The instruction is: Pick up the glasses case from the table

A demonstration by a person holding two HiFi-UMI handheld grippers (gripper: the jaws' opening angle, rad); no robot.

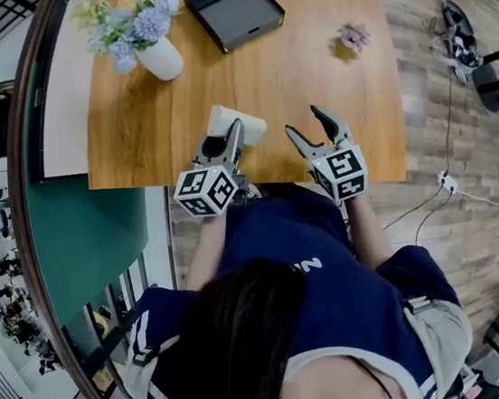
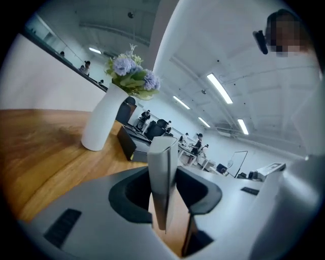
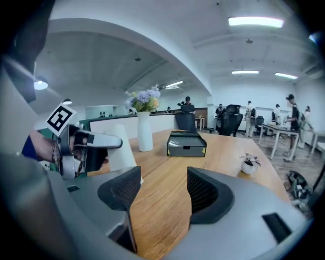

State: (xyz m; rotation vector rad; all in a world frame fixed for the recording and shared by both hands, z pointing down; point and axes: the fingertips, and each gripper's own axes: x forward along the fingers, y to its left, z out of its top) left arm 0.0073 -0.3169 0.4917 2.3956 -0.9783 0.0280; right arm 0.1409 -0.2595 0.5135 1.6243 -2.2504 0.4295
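The left gripper (image 1: 224, 143) is clenching the glasses case (image 2: 162, 172) at six o'clock on the table (image 1: 304, 59); raising it straight seems wisest. The right gripper (image 3: 162, 190) is hanging released, empty.

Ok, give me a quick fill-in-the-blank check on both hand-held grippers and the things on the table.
1. The left hand-held gripper grips the glasses case, whose colour is ____.
2. The right hand-held gripper is ____ and holds nothing.
3. In the head view, the vase stands to the ____ of the black box.
4. In the head view, the small potted plant stands to the ____ of the black box.

Missing words: white; open; left; right.
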